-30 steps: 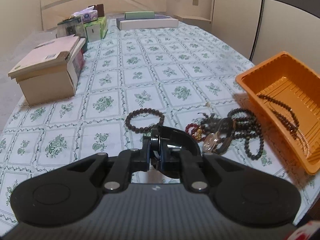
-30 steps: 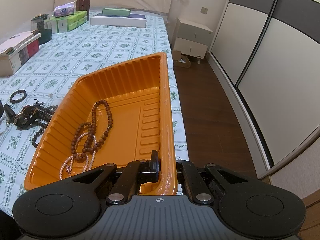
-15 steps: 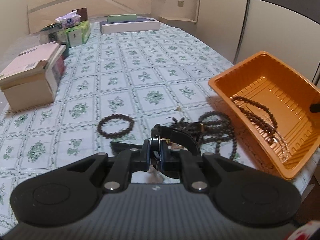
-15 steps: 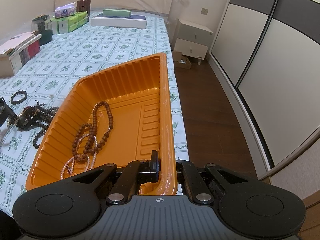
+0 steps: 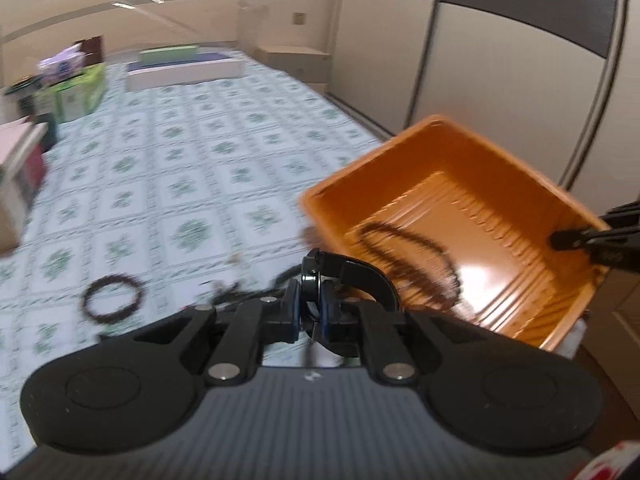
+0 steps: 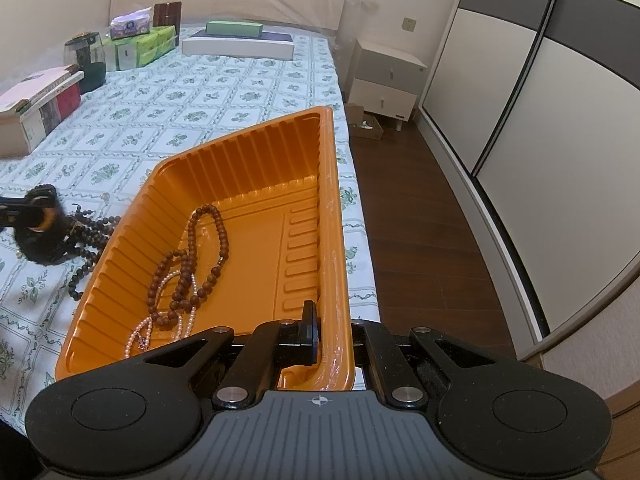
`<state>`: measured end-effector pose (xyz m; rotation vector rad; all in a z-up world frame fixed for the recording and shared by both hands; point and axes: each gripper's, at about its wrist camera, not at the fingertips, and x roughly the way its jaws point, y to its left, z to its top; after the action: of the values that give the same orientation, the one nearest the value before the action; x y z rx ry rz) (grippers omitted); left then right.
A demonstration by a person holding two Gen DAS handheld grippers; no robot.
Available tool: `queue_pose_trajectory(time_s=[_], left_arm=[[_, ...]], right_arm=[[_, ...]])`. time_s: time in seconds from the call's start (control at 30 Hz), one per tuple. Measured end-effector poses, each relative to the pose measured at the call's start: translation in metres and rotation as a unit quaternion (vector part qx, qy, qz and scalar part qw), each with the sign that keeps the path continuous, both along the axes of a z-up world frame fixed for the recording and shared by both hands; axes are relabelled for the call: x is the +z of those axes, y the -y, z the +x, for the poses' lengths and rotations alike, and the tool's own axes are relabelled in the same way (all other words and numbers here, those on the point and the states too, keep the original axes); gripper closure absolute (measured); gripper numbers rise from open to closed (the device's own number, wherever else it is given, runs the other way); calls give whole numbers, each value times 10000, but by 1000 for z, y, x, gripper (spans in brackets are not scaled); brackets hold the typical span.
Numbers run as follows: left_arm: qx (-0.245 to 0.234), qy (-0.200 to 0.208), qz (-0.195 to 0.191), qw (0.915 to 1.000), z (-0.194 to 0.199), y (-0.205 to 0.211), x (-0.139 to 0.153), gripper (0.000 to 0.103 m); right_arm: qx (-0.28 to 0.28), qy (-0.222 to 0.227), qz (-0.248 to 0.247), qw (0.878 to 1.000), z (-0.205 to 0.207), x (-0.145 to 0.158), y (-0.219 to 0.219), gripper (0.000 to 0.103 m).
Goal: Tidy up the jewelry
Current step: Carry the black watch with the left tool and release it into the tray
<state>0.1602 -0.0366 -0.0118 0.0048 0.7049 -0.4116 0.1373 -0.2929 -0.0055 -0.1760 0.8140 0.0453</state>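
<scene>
The orange tray looks like thin glossy plastic — ribbed walls. Its beads seem matt wood, beside pearly ones. The printed bedcover is cloth — matt.

Bed with tray, beads, boxes

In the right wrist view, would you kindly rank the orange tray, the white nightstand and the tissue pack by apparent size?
1. Orange tray, though nearness inflates it.
2. White nightstand.
3. Tissue pack.

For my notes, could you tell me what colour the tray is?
Orange; the tray shows best in the right wrist view.
</scene>
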Motion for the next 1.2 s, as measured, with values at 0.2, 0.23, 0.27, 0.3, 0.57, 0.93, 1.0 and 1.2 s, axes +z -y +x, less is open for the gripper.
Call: queue_pose_trajectory(time_s=[0.2,0.23,0.27,0.3,0.57,0.93,1.0,1.2], left_arm=[[-448,-42,-110,9989,3,47,-3,94],[-512,-58,-104,9986,2,54,-5,94],[-561,-76,-94,9984,2,59,-7,94],[-615,-105,-103,9980,2,65,-9,94],[-820,-231,-118,9963,-2,88,-20,94],[-1024,-148,-78,9946,-10,99,-23,88],[-990,-46,-69,9950,-12,95,-18,84],[-529,135,9,9985,-21,52,-10,79]], right_arm=[[7,18,4,10000,-2,0,1,99],[6,18,7,10000,-2,0,1,99],[5,19,12,10000,-2,-1,1,99],[6,20,16,10000,-2,-1,1,99],[-1,23,41,10000,-3,-2,1,99],[-5,10,34,10000,-3,-3,2,99],[-5,10,37,10000,-3,-3,2,99],[9,26,29,10000,-5,-3,1,99]])
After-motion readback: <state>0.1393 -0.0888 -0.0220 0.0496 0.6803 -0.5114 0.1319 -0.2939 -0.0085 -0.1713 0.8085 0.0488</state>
